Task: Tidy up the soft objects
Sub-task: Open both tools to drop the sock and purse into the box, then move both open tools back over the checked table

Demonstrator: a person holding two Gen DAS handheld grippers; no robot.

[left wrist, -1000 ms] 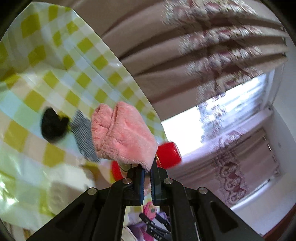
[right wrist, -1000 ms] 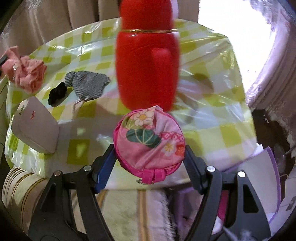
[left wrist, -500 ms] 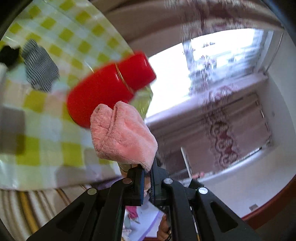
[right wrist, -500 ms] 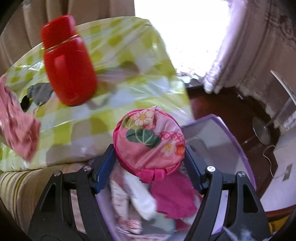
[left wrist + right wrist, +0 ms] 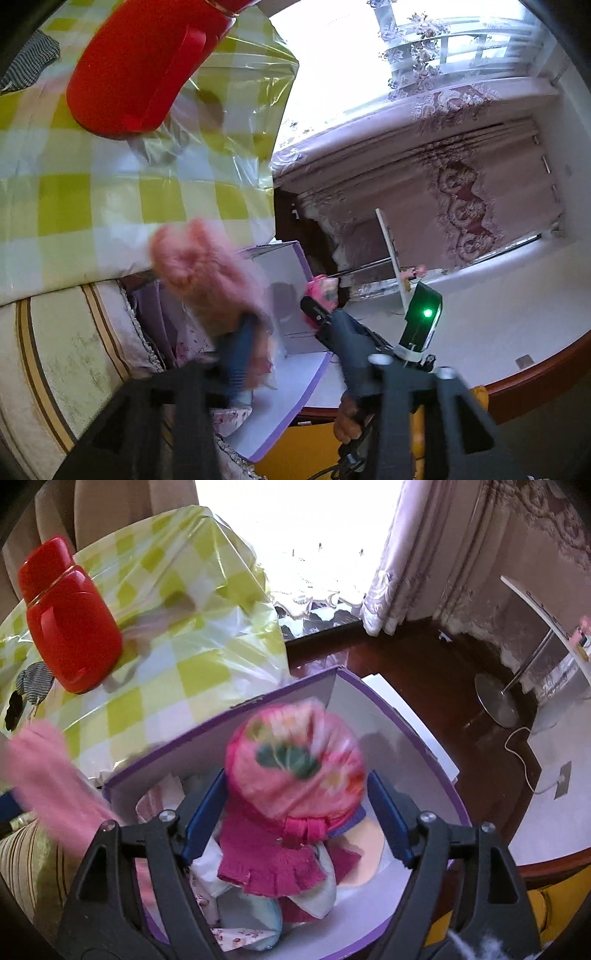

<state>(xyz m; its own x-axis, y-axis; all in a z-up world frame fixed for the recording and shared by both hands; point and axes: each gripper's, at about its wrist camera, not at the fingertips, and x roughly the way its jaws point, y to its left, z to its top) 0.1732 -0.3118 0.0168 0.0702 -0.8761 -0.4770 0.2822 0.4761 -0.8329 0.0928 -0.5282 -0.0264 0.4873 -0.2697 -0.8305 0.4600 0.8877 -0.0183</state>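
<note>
Both my grippers are swinging off the table over the purple-rimmed white box (image 5: 388, 716), jaws just opening: left gripper (image 5: 295, 354) releasing the fluffy pink cloth (image 5: 207, 273), right gripper (image 5: 295, 819) dropping the round floral pink pouch (image 5: 295, 764). Striped and black items (image 5: 31, 679) are still waiting.

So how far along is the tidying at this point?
Done: several soft items already lie in the purple box. In hand: both grippers have just been opening, the round pink pouch and fluffy pink cloth going in. Left: the striped cloth and black item on the table.
</note>
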